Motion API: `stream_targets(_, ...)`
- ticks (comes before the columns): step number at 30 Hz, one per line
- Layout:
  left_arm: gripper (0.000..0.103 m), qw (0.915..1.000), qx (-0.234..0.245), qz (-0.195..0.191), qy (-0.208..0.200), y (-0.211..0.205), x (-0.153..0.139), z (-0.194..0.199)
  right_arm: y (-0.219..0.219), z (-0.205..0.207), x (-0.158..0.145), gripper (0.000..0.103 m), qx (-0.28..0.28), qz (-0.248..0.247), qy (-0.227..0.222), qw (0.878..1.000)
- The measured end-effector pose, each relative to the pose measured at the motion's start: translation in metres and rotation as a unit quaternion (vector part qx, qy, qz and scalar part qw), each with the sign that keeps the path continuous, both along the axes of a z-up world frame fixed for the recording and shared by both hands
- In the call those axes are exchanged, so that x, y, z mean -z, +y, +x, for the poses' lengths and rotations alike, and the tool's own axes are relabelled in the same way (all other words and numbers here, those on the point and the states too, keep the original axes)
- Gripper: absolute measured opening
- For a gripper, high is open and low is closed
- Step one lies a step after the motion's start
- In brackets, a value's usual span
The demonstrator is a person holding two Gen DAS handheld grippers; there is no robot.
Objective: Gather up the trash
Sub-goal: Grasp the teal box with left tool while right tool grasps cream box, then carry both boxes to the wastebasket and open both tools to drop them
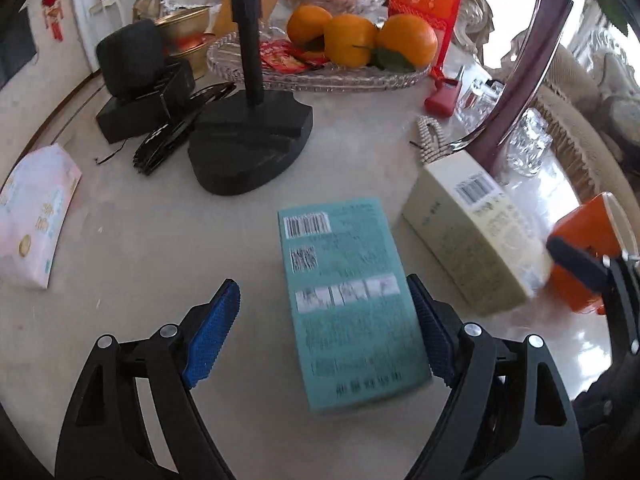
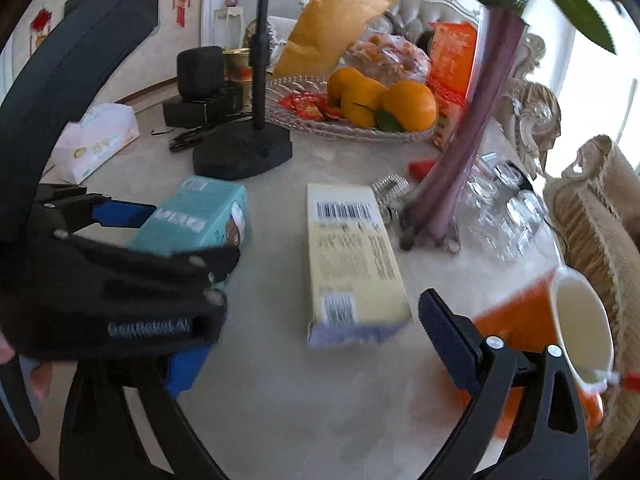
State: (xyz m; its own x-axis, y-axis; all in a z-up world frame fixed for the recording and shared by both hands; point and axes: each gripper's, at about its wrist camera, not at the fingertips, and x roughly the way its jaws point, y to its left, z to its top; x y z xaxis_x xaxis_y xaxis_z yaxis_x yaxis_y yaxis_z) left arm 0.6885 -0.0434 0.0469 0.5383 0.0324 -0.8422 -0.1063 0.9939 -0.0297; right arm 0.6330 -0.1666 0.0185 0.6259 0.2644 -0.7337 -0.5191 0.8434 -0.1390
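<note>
Pale marbled stone forms the surface (image 1: pixel 132 216) under both my grippers, crowded at its far side with a clear glass fruit tray (image 1: pixel 320 74) carrying three oranges (image 1: pixel 362 38), and a black stand with a heavy base (image 1: pixel 250 148).

My left gripper (image 1: pixel 324 326) is spread open around a teal rectangular cardboard box (image 1: pixel 348 300) that lies flat with its barcode face up. The box sits toward the right-hand finger, whose blue pad is at its long edge; the other pad stands clear, with bare stone between. From the right wrist view, the same box (image 2: pixel 192 216) shows beyond the black frame of that gripper.

My right gripper (image 2: pixel 304 346) is also open, its fingers set wide on either side of the near end of a cream rectangular cardboard box (image 2: pixel 352 264), also lying flat, barcode up. Neither pad touches it. Just right of that gripper an orange paper cup with a white inside (image 2: pixel 576 320) lies tipped on its side. A soft pink-and-white tissue pack (image 1: pixel 36 216) rests well off to the left, and a tall purple glass vase (image 2: pixel 460 168) stands beyond the cream box, clear glasses beside it.
</note>
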Motion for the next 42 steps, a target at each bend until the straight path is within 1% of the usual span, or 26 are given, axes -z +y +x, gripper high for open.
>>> stream_targets(3, 0.08, 0.9998, 0.013, -0.004, -0.014, 0.008, 0.0, 0.003, 0.01, 0.013, 0.004, 0.09, -0.002, -0.012, 0.013, 1.0)
stream_targets(5, 0.068, 0.9996, 0.013, -0.023, -0.009, 0.016, 0.003, 0.005, 0.015, 0.022, 0.009, 0.081, -0.002, -0.017, 0.025, 1.0)
stream_targets(6, 0.047, 0.9995, 0.014, -0.029, -0.003, 0.02, 0.005, 0.005, 0.016, 0.024, 0.011, 0.06, 0.003, -0.022, 0.031, 0.999)
stream_targets(7, 0.047, 0.9993, 0.018, -0.032, -0.003, 0.023, 0.007, 0.005, 0.014, 0.029, 0.012, 0.045, 0.012, -0.012, 0.048, 0.999)
stream_targets(9, 0.047, 0.9993, 0.024, -0.028, -0.007, 0.029, 0.007, 0.003, 0.005, 0.029, 0.01, 0.045, 0.03, 0.028, 0.067, 0.997)
stream_targets(11, 0.047, 0.9992, 0.026, -0.03, -0.009, 0.034, 0.006, -0.001, 0.0, 0.026, 0.009, 0.045, 0.041, 0.039, 0.067, 0.996)
stream_targets(13, 0.047, 0.9991, 0.026, -0.031, -0.015, 0.039, 0.004, -0.009, -0.007, 0.017, 0.007, 0.044, 0.043, 0.067, 0.083, 0.993)
stream_targets(16, 0.047, 0.9983, 0.034, -0.038, -0.026, 0.043, -0.002, -0.029, -0.018, -0.008, -0.003, 0.045, 0.048, 0.108, 0.092, 0.989)
stream_targets(19, 0.047, 0.9969, 0.053, -0.039, -0.043, 0.048, -0.013, -0.065, -0.028, -0.046, -0.015, 0.045, 0.049, 0.133, 0.085, 0.986)
stream_targets(22, 0.047, 0.9941, 0.074, -0.054, -0.057, 0.056, -0.027, -0.114, -0.04, -0.099, -0.03, 0.045, 0.046, 0.165, 0.077, 0.982)
stream_targets(23, 0.047, 0.9929, 0.083, -0.057, -0.064, 0.059, -0.032, -0.138, -0.043, -0.117, -0.034, 0.045, 0.043, 0.173, 0.075, 0.981)
stream_targets(24, 0.047, 0.9917, 0.092, -0.057, -0.069, 0.06, -0.037, -0.159, -0.045, -0.139, -0.039, 0.045, 0.039, 0.18, 0.071, 0.98)
stream_targets(25, 0.047, 0.9903, 0.102, -0.058, -0.075, 0.061, -0.042, -0.181, -0.048, -0.173, -0.046, 0.045, 0.032, 0.186, 0.064, 0.98)
stream_targets(26, 0.047, 0.9881, 0.116, -0.057, -0.084, 0.063, -0.047, -0.213, -0.048, -0.192, -0.05, 0.045, 0.028, 0.19, 0.06, 0.979)
stream_targets(27, 0.047, 0.9864, 0.126, -0.055, -0.09, 0.064, -0.051, -0.238, -0.05, -0.228, -0.055, 0.045, 0.021, 0.202, 0.056, 0.978)
stream_targets(28, 0.047, 0.9845, 0.136, -0.054, -0.096, 0.066, -0.053, -0.265, -0.049, -0.25, -0.058, 0.045, 0.018, 0.213, 0.054, 0.975)
stream_targets(29, 0.047, 0.982, 0.149, -0.053, -0.103, 0.068, -0.055, -0.301, -0.05, -0.276, -0.06, 0.045, 0.015, 0.224, 0.053, 0.973)
stream_targets(31, 0.047, 0.9785, 0.167, -0.059, -0.105, 0.071, -0.054, -0.354, -0.051, -0.337, -0.063, 0.045, 0.014, 0.246, 0.05, 0.968)
stream_targets(32, 0.047, 0.9764, 0.177, -0.062, -0.107, 0.073, -0.053, -0.392, -0.051, -0.361, -0.064, 0.045, 0.014, 0.255, 0.05, 0.966)
stream_targets(33, 0.047, 0.9755, 0.181, -0.061, -0.109, 0.074, -0.052, -0.416, -0.049, -0.387, -0.065, 0.045, 0.013, 0.263, 0.048, 0.964)
stream_targets(34, 0.047, 0.9742, 0.187, -0.059, -0.112, 0.075, -0.05, -0.453, -0.049, -0.417, -0.065, 0.045, 0.014, 0.271, 0.046, 0.961)
stream_targets(36, 0.047, 0.9735, 0.191, -0.055, -0.113, 0.077, -0.043, -0.497, -0.045, -0.466, -0.063, 0.045, 0.018, 0.285, 0.046, 0.957)
stream_targets(37, 0.047, 0.9738, 0.192, -0.049, -0.112, 0.077, -0.037, -0.519, -0.047, -0.482, -0.062, 0.045, 0.021, 0.292, 0.049, 0.955)
stream_targets(38, 0.048, 0.9753, 0.19, -0.036, -0.106, 0.076, -0.025, -0.546, -0.045, -0.497, -0.059, 0.045, 0.022, 0.296, 0.053, 0.953)
stream_targets(40, 0.048, 0.9779, 0.185, -0.028, -0.092, 0.076, -0.005, -0.578, -0.04, -0.526, -0.045, 0.045, 0.026, 0.296, 0.067, 0.953)
stream_targets(42, 0.048, 0.9816, 0.177, -0.052, -0.051, 0.074, 0.035, -0.6, -0.033, -0.538, -0.022, 0.045, 0.037, 0.282, 0.092, 0.954)
